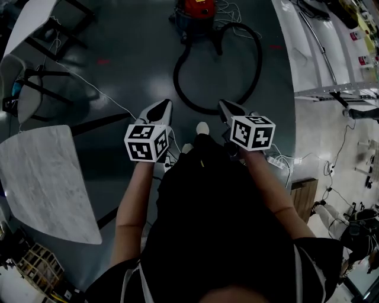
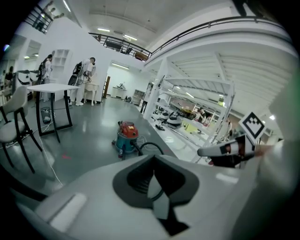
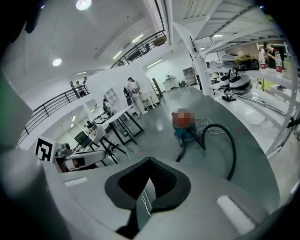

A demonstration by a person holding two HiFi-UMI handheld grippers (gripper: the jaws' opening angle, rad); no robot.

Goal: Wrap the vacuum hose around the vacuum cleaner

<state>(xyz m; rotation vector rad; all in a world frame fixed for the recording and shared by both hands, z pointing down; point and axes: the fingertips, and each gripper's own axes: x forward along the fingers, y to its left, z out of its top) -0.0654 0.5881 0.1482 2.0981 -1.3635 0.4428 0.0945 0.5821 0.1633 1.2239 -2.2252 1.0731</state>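
Note:
The red and teal vacuum cleaner (image 1: 195,12) stands on the grey floor ahead of me. Its black hose (image 1: 256,65) lies in a wide loop on the floor between the cleaner and my grippers. My left gripper (image 1: 163,106) and right gripper (image 1: 224,108) are held side by side, well short of the hose loop. Both are shut with nothing in them. The left gripper view shows its jaws (image 2: 154,180) closed, with the vacuum cleaner (image 2: 126,136) and hose (image 2: 150,146) beyond. In the right gripper view the jaws (image 3: 147,187) are closed too, and the hose (image 3: 227,140) arcs right of the cleaner (image 3: 185,129).
A marble-topped table (image 1: 47,177) is at my left, with a chair (image 1: 23,83) and a white table behind it. White shelving (image 1: 331,53) with parts runs along the right. A thin white cable (image 1: 100,89) crosses the floor. People stand far off.

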